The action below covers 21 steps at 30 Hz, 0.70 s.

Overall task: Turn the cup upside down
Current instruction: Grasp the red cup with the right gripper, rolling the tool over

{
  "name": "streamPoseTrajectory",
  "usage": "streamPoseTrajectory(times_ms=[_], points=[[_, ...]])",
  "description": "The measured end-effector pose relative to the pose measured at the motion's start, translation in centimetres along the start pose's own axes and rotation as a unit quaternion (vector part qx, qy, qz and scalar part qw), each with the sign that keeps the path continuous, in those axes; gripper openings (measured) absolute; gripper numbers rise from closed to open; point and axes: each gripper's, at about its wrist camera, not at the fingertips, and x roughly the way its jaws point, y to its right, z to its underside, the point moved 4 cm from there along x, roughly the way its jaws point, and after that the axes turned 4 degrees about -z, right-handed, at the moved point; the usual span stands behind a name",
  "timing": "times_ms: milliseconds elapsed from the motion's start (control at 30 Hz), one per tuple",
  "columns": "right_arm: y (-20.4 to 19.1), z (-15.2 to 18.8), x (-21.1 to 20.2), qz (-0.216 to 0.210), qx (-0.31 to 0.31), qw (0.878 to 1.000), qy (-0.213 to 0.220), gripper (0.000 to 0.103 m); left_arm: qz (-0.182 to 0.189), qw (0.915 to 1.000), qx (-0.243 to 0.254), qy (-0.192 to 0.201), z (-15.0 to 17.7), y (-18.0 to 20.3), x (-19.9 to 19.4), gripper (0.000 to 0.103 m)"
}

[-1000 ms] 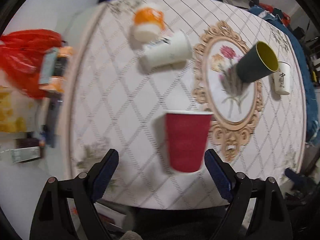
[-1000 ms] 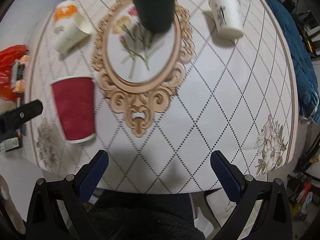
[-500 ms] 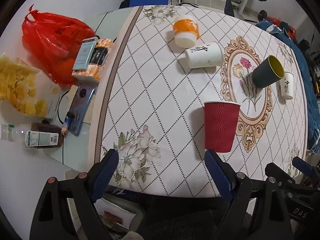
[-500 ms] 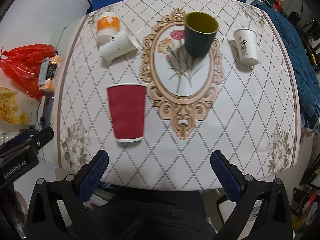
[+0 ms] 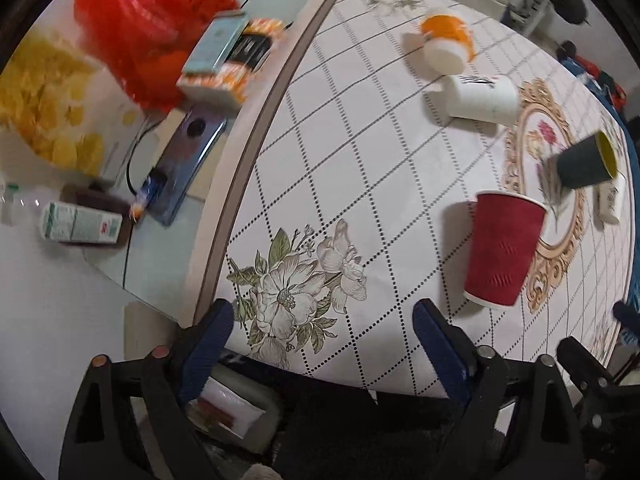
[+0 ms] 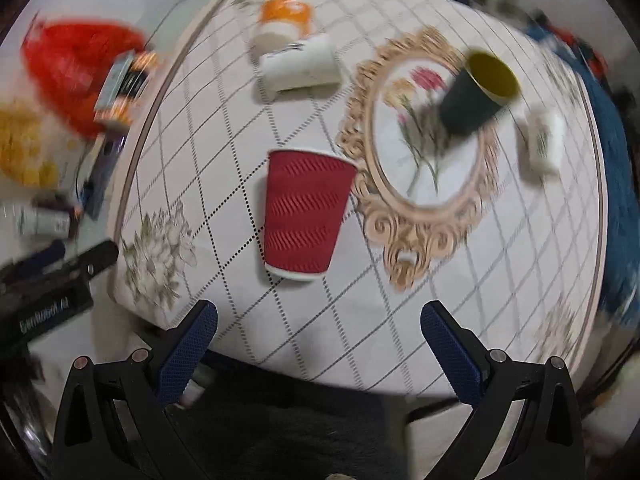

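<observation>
A red ribbed paper cup (image 6: pixel 306 214) stands on the table with its wide end far from me and its white-rimmed narrow end near; it also shows in the left wrist view (image 5: pixel 504 250). I cannot tell which end is its mouth. My right gripper (image 6: pixel 318 318) is open and empty, held just short of the cup and apart from it. My left gripper (image 5: pixel 322 318) is open and empty, left of the cup, over the flower print near the table's front edge.
A dark green cup (image 6: pixel 478 94) with a yellow inside, a white cup (image 6: pixel 302 66), an orange-and-white cup (image 6: pixel 284 20) and another white cup (image 6: pixel 542 140) stand further back. A red bag (image 5: pixel 148 24), boxes and a phone (image 5: pixel 188 148) lie on the side table at left.
Both grippers have swung; the left one moved left, so the red cup now sits at its right. The right one turned toward the red cup, now centred between its fingers. Cups have not moved.
</observation>
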Motion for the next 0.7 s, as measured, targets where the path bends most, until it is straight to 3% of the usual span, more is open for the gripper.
streamPoseTrajectory(times_ms=[100,167,233,300,400,433,467,500,533,567,633,667,700], points=[[-1.2,-1.5,0.2,0.036,-0.111,0.993,-0.002,0.103,0.001,0.9999,-0.011,-0.009,-0.1,-0.1,1.3,0.092],[-1.9,-2.2,0.3,0.068,-0.187,0.980,-0.003,0.103,0.003,0.9998,-0.018,-0.013,-0.2,0.0,1.9,0.092],[-2.6,-3.0,0.7,0.106,-0.276,0.955,-0.010,0.103,0.005,0.9994,-0.029,-0.018,-0.3,0.0,2.7,0.092],[-3.4,-3.4,1.2,0.137,-0.359,0.923,-0.016,0.103,0.011,0.9987,-0.043,-0.024,-0.4,-0.1,3.3,0.092],[-4.7,-3.1,2.0,0.192,-0.503,0.843,-0.018,0.103,0.015,0.9978,-0.059,-0.028,-0.5,0.1,3.9,0.092],[-5.1,-2.7,2.3,0.205,-0.545,0.813,-0.019,0.103,0.014,0.9977,-0.060,-0.028,-0.5,0.2,4.1,0.092],[-5.5,-1.8,3.0,0.231,-0.613,0.755,-0.019,0.103,0.007,0.9978,-0.061,-0.027,-0.5,0.2,4.4,0.092],[-5.9,-1.2,3.6,0.251,-0.660,0.708,-0.019,0.103,0.002,0.9976,-0.063,-0.028,-0.5,0.2,4.8,0.092],[-5.9,-0.5,4.1,0.266,-0.693,0.670,-0.019,0.103,0.000,0.9973,-0.066,-0.031,-0.5,0.2,5.2,0.092],[-5.7,0.5,5.1,0.292,-0.746,0.598,-0.020,0.103,-0.001,0.9970,-0.069,-0.035,-0.5,0.1,5.6,0.092],[-5.4,1.6,6.3,0.309,-0.799,0.516,-0.027,0.103,-0.003,0.9963,-0.075,-0.043,-0.5,-0.2,6.4,0.092],[-5.0,2.4,7.0,0.313,-0.830,0.460,-0.034,0.103,-0.005,0.9959,-0.078,-0.045,-0.5,-0.3,6.8,0.092],[-4.7,2.8,7.4,0.314,-0.846,0.429,-0.037,0.103,-0.007,0.9955,-0.082,-0.046,-0.5,-0.4,7.1,0.092]])
